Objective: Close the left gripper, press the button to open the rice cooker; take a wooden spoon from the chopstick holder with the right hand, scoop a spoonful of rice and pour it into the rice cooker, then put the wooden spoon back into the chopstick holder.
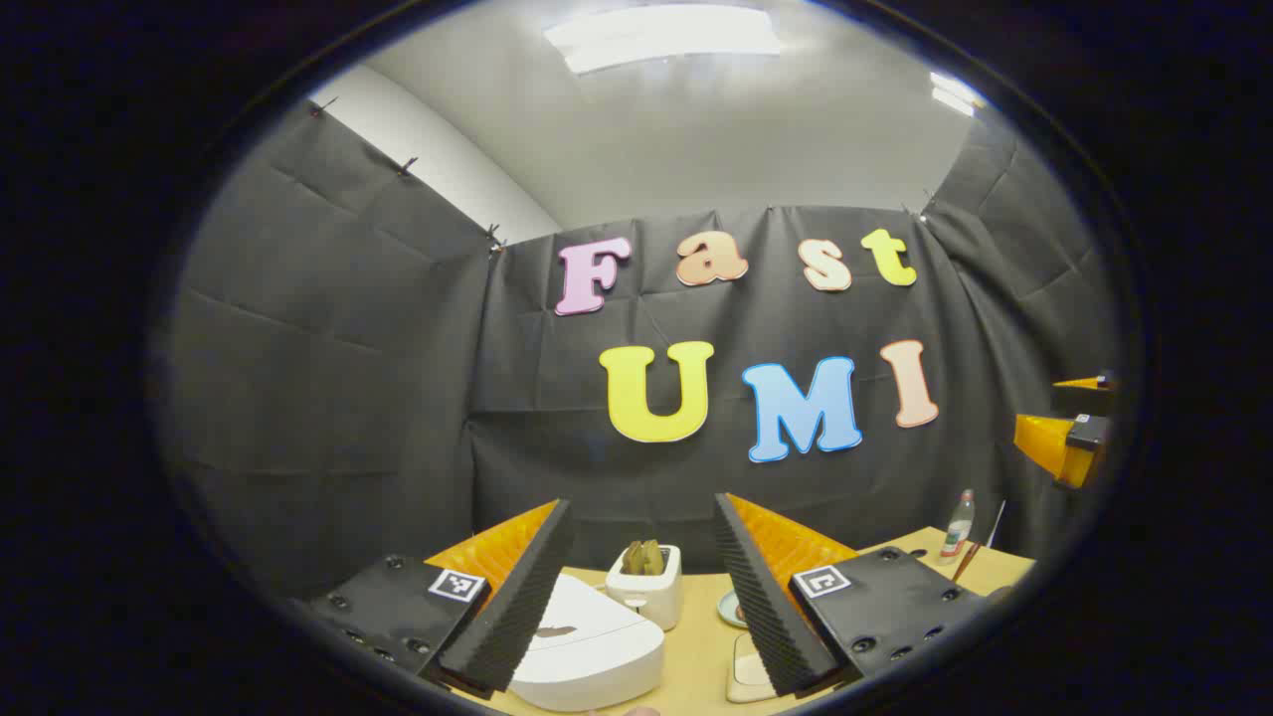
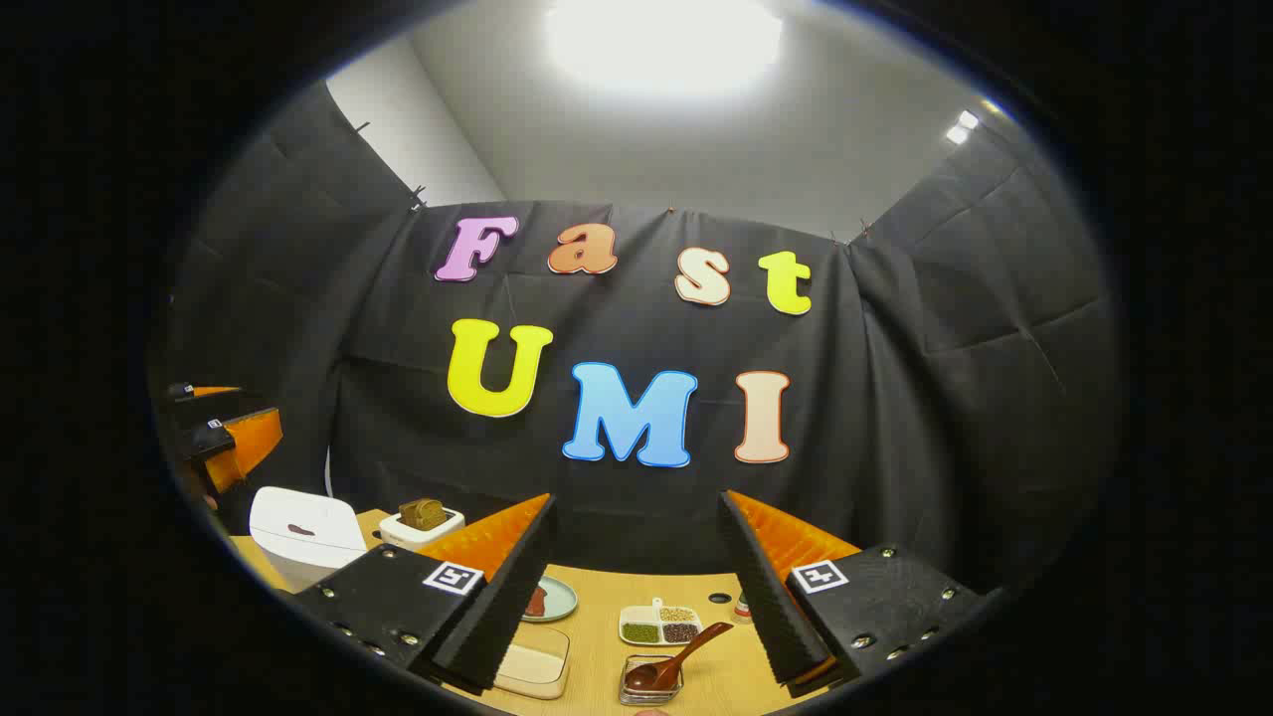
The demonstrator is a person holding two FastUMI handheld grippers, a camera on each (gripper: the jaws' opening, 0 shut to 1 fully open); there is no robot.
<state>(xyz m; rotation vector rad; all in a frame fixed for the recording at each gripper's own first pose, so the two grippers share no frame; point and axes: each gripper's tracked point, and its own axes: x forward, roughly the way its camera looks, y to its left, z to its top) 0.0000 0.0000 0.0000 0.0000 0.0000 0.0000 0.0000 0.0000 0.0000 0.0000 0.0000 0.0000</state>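
Both tongs stand wide open and hold nothing. The left tongs [image 1: 644, 597] hang above the near left part of the worktop [image 1: 701, 646], and between their fingers I see the white rice cooker [image 1: 582, 646] with its lid down. The right tongs [image 2: 636, 597] hang above the middle of the worktop, and the wooden spoon [image 2: 676, 656] lies between their fingers, a little nearer.

The spoon rests with its bowl in a small clear container [image 2: 651, 681], and its handle rises to the far right. I judge it light, stiff and a little smooth, so the best place to grip is the middle of the handle, across it, where it is free of the container. The rice cooker looks heavy enough to stay in place under a push on its lid; the dark mark on the lid may be the button, but I cannot tell.

Beyond the spoon stand a white divided dish [image 2: 659, 625] with grains and a round plate [image 2: 547, 599]. A white holder [image 1: 646, 587] with something brown stands just behind the cooker. A bottle [image 1: 958, 527] is at the far right. Black cloth walls close the booth, with lamps overhead.
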